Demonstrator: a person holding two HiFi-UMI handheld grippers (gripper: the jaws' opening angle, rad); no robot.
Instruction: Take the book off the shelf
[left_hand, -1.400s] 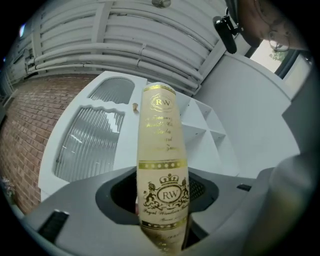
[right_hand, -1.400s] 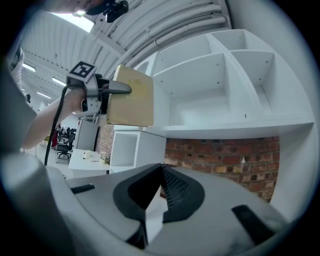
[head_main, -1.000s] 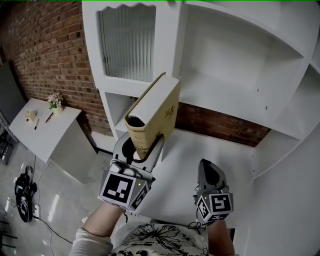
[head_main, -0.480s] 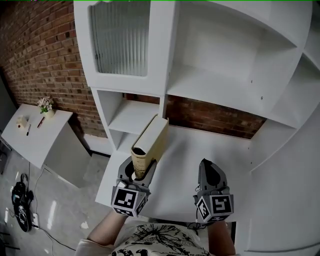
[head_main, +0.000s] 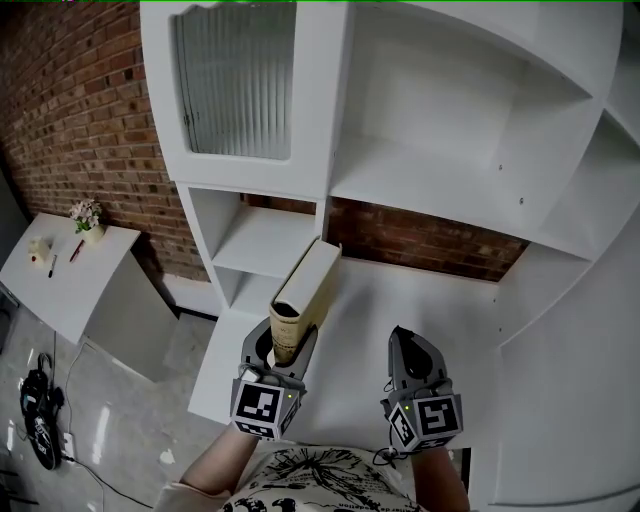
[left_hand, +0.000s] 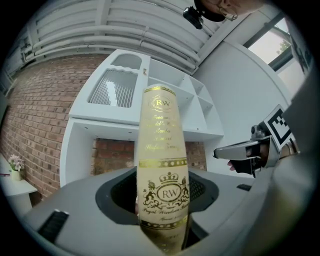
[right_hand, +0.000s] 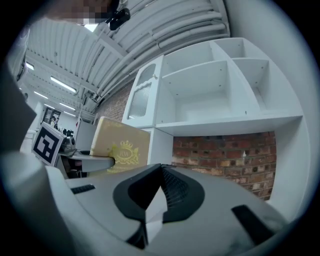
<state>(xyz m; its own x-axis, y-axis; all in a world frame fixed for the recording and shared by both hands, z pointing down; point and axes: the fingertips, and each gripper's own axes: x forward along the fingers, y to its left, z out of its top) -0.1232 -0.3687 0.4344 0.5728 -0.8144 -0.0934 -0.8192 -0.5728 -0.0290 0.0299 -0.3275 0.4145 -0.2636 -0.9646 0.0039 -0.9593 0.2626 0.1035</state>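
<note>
A cream book (head_main: 305, 295) with gold print stands upright between the jaws of my left gripper (head_main: 285, 338), which is shut on its lower end. In the left gripper view its spine (left_hand: 162, 165) with an RW crest fills the middle, pinched in the left gripper (left_hand: 162, 210). The book hangs in front of the white shelf unit (head_main: 440, 190), clear of its compartments. My right gripper (head_main: 405, 342) hovers to the right with its jaws together and nothing in them. The right gripper view shows the right gripper (right_hand: 161, 172) shut and the book (right_hand: 121, 145) to its left.
The shelf unit has a ribbed glass door (head_main: 235, 85) at upper left and open compartments (head_main: 265, 240) below it. A red brick wall (head_main: 80, 110) runs behind. A white desk (head_main: 70, 270) with a small flower pot (head_main: 86, 216) stands at far left; cables (head_main: 35, 410) lie on the floor.
The left gripper has lowered the book from high up by the glass door down to in front of the lower compartments. The right gripper has hardly moved.
</note>
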